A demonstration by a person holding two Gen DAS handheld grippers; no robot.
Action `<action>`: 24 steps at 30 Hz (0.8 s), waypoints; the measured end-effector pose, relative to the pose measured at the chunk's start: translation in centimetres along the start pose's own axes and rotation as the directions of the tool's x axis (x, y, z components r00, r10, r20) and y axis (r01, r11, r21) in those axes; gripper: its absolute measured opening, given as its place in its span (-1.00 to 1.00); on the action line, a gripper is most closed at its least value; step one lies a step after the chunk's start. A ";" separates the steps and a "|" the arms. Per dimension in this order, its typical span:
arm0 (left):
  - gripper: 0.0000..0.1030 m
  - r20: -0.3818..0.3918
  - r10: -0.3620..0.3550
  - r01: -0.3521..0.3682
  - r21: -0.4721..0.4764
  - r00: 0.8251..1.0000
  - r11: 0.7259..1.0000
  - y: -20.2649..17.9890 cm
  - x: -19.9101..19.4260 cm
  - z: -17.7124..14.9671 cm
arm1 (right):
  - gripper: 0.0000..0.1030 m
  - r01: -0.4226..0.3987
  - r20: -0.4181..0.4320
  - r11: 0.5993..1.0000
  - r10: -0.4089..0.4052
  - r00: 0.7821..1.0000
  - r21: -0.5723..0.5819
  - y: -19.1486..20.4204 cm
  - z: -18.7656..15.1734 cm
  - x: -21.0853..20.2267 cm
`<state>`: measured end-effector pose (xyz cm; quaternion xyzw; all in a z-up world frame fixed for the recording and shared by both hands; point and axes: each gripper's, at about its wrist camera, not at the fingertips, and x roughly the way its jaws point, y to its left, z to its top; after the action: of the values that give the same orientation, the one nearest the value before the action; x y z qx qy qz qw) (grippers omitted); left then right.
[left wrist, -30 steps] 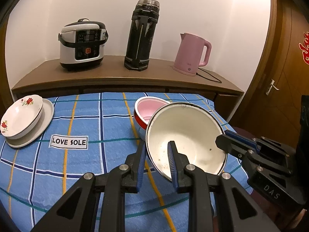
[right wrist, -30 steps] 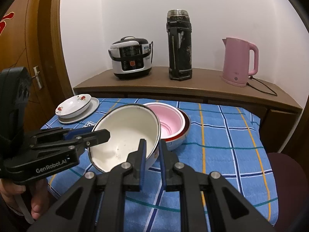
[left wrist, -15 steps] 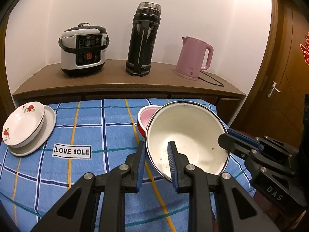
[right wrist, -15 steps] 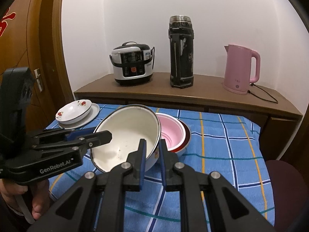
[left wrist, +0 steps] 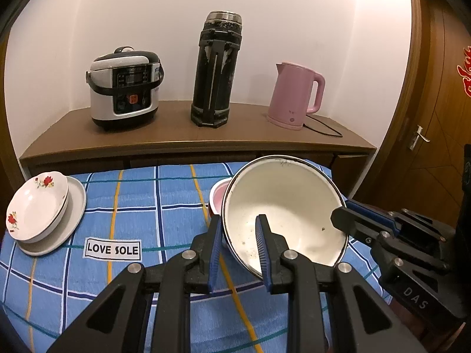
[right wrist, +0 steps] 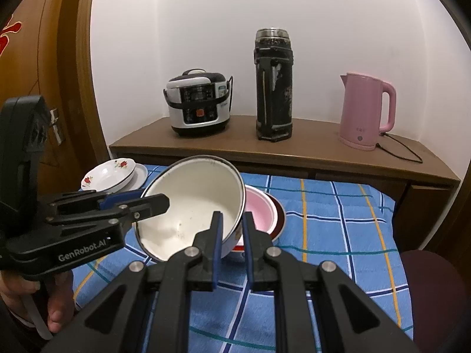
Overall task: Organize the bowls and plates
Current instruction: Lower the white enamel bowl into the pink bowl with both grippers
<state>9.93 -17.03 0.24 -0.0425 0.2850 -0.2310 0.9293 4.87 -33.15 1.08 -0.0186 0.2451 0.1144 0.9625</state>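
A large white enamel bowl (left wrist: 285,203) (right wrist: 194,203) with a dark rim hangs tilted in the air above the blue checked tablecloth. My left gripper (left wrist: 237,229) is shut on its near-left rim. My right gripper (right wrist: 231,226) is shut on its right rim and shows in the left wrist view (left wrist: 341,214); the left gripper shows in the right wrist view (right wrist: 159,201). Behind the bowl a pink bowl (right wrist: 260,211) (left wrist: 219,198) sits inside a red bowl (right wrist: 279,220). A flowered white bowl (left wrist: 35,206) (right wrist: 109,173) rests on a white plate (left wrist: 73,206) at the far left.
A wooden shelf (left wrist: 176,135) behind the table carries a rice cooker (left wrist: 125,88), a tall black flask (left wrist: 216,70) and a pink kettle (left wrist: 294,97) with its cord. A "LOVE SOLE" label (left wrist: 113,248) is on the cloth. A door (left wrist: 435,135) stands at the right.
Both grippers have lifted the white bowl higher and drawn it back toward me. It now covers more of the pink bowl in the left wrist view.
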 end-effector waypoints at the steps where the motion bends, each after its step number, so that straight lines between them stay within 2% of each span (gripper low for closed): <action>1: -0.51 0.001 0.001 -0.001 0.002 1.000 1.000 0.0 0.0 0.0 | -0.74 -0.001 0.001 1.000 0.001 1.000 -0.001 0.0 0.1 0.1; 17: -0.51 0.020 0.002 -0.002 0.017 1.000 1.000 0.2 0.8 2.0 | -0.74 0.012 0.007 1.000 -0.012 1.000 -0.012 -1.0 1.8 1.4; 24: -0.51 -0.005 -0.009 0.009 0.019 1.000 1.000 0.6 2.2 3.2 | -0.74 0.020 -0.022 1.000 -0.021 1.000 -0.009 -1.7 2.6 2.6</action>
<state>13.50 -17.61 1.64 -0.0345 0.2849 -0.2378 0.9280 8.73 -33.96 2.11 -0.0265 0.2552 0.1054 0.9608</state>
